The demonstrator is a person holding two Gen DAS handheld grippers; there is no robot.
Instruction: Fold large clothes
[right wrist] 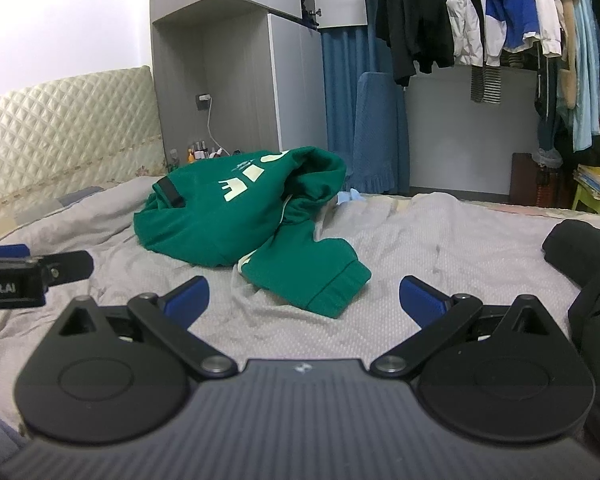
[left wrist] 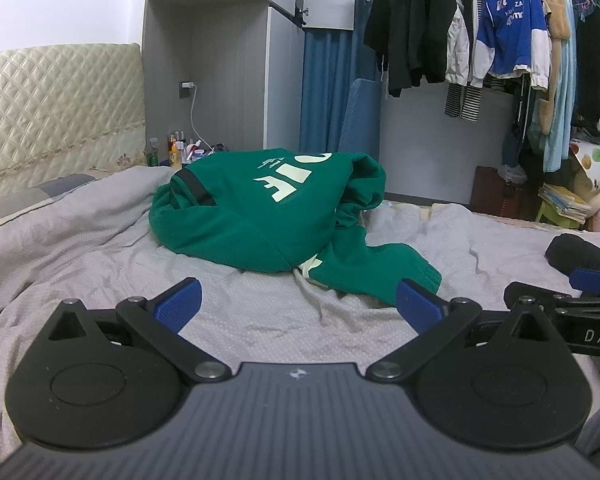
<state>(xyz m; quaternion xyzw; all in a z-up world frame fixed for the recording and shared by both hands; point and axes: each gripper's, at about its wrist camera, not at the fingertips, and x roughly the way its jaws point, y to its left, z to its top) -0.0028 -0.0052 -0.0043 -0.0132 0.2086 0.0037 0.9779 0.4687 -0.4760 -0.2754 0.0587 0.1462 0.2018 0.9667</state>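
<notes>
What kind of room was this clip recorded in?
Most likely a home bedroom: a bed with a grey cover and quilted headboard, a rail of hanging clothes, and a crumpled green sweatshirt awaiting folding.

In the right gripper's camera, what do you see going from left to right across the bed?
The left gripper's tip → green hoodie → bare grey sheet → black garment.
</notes>
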